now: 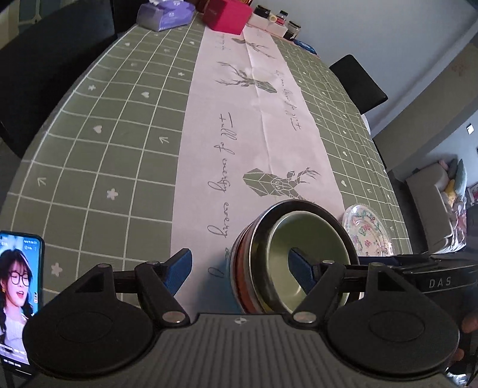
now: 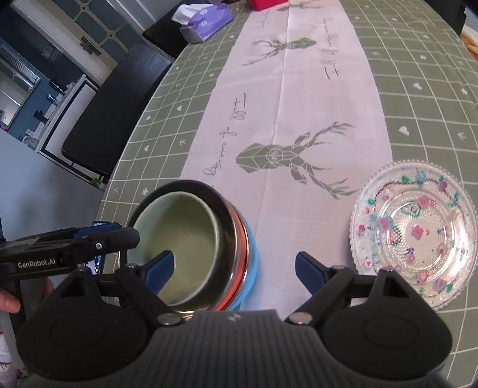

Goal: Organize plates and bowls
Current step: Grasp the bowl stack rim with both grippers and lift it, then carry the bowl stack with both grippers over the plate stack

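Both my claws gape wide and empty: the left gripper (image 1: 242, 270) and right gripper (image 2: 234, 268) each straddle the rim of the nested bowls (image 2: 194, 247) before me. Just right sits the glass plate (image 2: 413, 232), a phone (image 1: 18, 298) far left. Beyond, the green checked tablecloth (image 1: 119, 119) runs to a tissue pack (image 1: 165, 15) and dark chairs (image 1: 357, 82).

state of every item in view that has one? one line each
bowl stack: nested, upright, green bowl innermost
glass plate: flat on table, empty, apart from stack
left hand-held gripper: open, holding nothing
right hand-held gripper: open, holding nothing
phone: screen on
tissue pack: opened
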